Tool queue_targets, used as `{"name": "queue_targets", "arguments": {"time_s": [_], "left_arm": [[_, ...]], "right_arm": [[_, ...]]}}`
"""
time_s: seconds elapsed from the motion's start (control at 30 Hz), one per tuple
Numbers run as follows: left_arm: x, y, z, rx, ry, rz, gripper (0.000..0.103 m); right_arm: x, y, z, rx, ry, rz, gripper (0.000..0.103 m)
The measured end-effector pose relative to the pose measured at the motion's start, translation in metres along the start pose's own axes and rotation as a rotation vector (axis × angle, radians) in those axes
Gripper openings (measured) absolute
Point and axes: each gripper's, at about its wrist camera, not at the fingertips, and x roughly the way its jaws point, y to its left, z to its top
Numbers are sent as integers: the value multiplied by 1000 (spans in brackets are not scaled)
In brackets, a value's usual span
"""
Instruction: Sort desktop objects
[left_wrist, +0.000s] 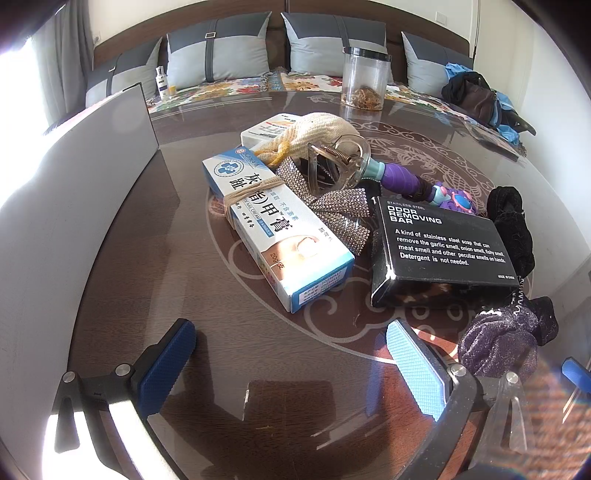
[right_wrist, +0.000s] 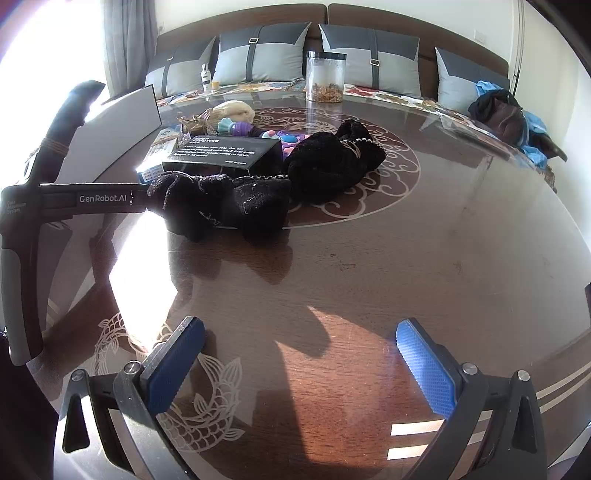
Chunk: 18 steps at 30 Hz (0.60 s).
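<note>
both hand-held gripper sets (left_wrist: 291, 365) (right_wrist: 301, 365) gape short of the clutter (left_wrist: 439, 251)

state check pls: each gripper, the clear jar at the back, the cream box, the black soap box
left gripper: open, empty, above the table
right gripper: open, empty
clear jar: upright, lid on, nearly empty, brownish bits at the bottom
cream box: lying flat, closed, twine wrapped around it
black soap box: lying label up, near corner scuffed
</note>
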Motion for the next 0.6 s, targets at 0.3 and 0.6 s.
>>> {"name": "queue_targets", "arguments": {"time_s": [0.3,0.6], "left_arm": [[0,0,0,0,0,0,103],[-1,0,0,0,0,-1,103]], "right_arm": [[0,0,0,1,-9,-1,103],[-1,0,0,1,-10,-1,103]]}}
